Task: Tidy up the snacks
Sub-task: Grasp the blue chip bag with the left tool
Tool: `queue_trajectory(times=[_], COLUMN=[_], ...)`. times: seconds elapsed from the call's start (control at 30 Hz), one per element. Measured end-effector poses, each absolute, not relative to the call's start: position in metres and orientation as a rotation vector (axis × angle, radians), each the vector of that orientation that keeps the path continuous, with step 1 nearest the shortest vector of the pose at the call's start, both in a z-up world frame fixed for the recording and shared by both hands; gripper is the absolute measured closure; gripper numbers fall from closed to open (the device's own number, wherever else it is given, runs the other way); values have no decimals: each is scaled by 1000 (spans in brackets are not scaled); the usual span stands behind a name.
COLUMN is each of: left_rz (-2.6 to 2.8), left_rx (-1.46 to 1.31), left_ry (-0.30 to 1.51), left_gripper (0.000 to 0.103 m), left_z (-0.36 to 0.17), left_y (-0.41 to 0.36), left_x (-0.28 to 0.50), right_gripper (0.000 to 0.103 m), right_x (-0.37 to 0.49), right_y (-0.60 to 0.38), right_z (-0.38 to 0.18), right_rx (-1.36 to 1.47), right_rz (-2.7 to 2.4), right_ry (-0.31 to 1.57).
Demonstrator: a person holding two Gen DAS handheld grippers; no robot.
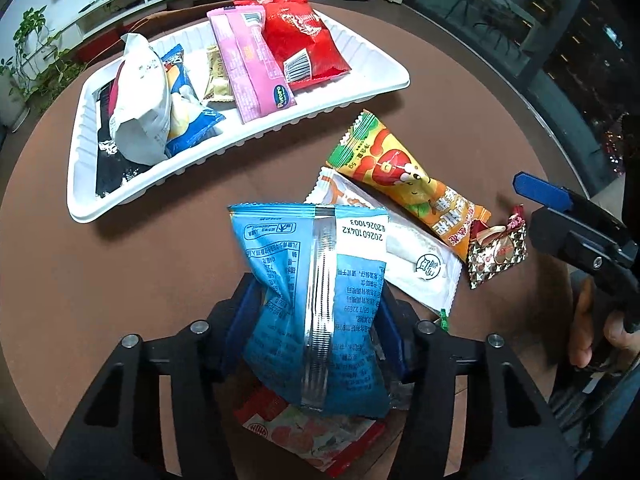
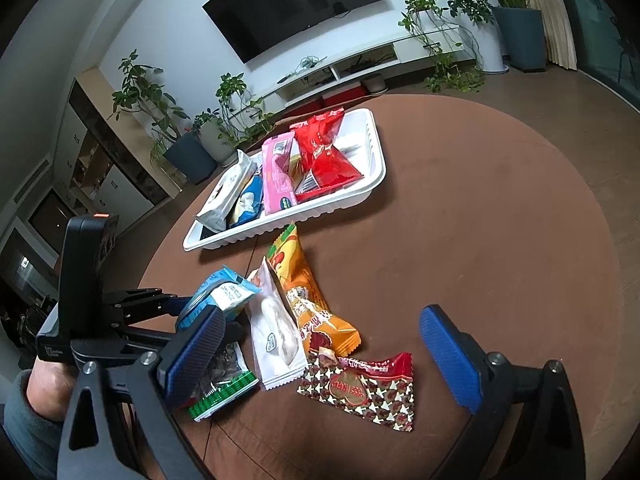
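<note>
left claw (image 1: 316,316) pinches the blue packet (image 1: 316,292) — right claw (image 2: 320,356) gapes empty — bare table (image 2: 500,240) rightward.

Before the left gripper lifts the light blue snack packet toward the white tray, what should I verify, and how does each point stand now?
1. Left gripper pads pinch the light blue snack packet: ok.
2. Packet is free of the white wrapper beside it: cannot tell, they overlap.
3. White plastic tray has bare space at its right end: ok.
4. Right gripper is open and empty: ok.
5. Nothing stands on the brown round table between packet and tray: ok.
</note>
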State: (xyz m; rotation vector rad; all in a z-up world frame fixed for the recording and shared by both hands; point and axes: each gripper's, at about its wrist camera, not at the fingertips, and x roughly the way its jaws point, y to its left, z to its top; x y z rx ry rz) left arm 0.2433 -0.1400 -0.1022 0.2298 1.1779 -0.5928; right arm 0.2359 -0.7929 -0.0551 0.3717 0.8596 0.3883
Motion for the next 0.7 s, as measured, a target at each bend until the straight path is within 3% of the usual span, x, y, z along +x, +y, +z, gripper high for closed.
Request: queue_trajectory(times=[0.2,0.7], left_rz=[-589,-599], left_rx=[213,82], left_ry=[1157,1110], left_gripper=[60,61], left_z=[-97,-81], left_y=[-137,-102], left_x=[242,215], right_gripper=[4,10], right_x=[235,243], right_y=[-791,-764], right_z=[-55,-43], right_rx=[357,135], right_rz=[391,392], right_ry=[867,868])
